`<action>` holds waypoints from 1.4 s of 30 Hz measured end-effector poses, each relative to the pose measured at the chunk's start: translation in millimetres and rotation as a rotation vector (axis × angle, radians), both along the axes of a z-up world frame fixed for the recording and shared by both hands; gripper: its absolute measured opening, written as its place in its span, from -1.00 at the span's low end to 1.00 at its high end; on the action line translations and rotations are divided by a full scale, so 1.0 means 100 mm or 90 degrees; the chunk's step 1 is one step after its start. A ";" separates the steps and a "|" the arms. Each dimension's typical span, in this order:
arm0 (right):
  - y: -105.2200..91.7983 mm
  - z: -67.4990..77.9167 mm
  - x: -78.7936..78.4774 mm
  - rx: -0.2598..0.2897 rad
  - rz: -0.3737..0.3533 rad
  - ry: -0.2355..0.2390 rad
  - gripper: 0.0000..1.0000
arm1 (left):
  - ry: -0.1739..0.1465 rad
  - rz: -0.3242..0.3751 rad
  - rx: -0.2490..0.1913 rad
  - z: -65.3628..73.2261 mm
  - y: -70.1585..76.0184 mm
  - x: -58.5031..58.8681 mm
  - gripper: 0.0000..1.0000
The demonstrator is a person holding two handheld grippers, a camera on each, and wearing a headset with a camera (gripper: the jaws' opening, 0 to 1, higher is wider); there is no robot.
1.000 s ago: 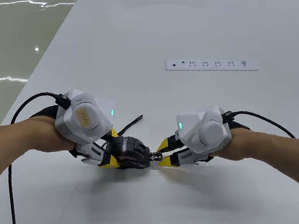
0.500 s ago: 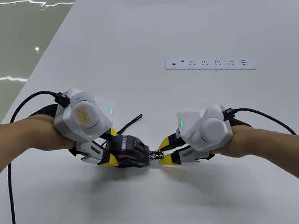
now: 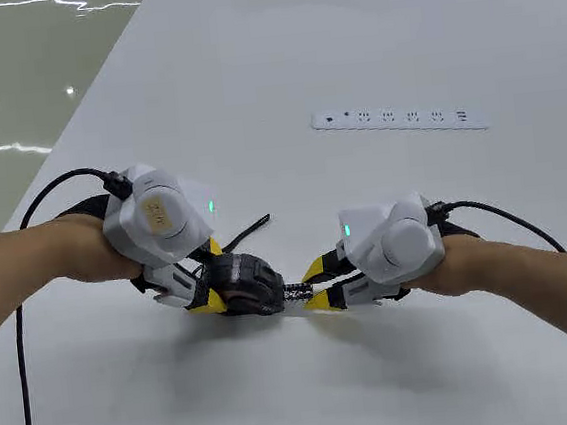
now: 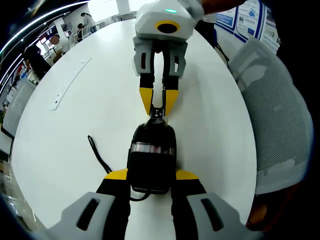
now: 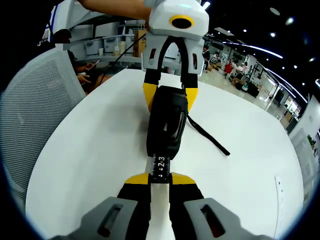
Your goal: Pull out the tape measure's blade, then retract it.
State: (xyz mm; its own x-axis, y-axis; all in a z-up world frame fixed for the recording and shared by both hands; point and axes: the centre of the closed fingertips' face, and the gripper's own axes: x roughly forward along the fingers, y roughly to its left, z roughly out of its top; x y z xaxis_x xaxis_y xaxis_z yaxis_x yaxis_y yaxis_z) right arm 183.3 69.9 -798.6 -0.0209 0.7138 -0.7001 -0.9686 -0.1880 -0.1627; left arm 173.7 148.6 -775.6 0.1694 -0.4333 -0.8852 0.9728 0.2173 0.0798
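Items counted. There were two hand-held grippers: the left hand-held gripper (image 3: 210, 276) and the right hand-held gripper (image 3: 318, 286). There was one tape measure (image 3: 242, 285), with one blade (image 3: 296, 292) and one strap (image 3: 248, 232). One power strip (image 3: 398, 120) lay on the one counter (image 3: 279, 62). There were two cables, a left cable (image 3: 50, 190) and a right cable (image 3: 511, 226). Two forearms and one chair (image 4: 272, 100) were also counted.

White table (image 3: 348, 46), glossy floor (image 3: 27, 56), mesh chair (image 5: 40, 110), perhaps office (image 5: 240, 62) beyond
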 end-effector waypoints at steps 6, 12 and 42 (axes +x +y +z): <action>-0.01 -0.01 0.02 -0.001 -0.001 0.001 -0.77 | 0.002 0.003 -0.001 0.01 -0.01 0.00 -0.48; -0.04 -0.02 0.01 -0.002 -0.003 0.001 -0.77 | 0.004 0.003 -0.003 -0.01 0.00 0.01 -0.48; -0.18 -0.03 0.01 -0.009 -0.008 0.007 -0.77 | 0.005 0.000 -0.002 -0.02 -0.02 0.00 -0.48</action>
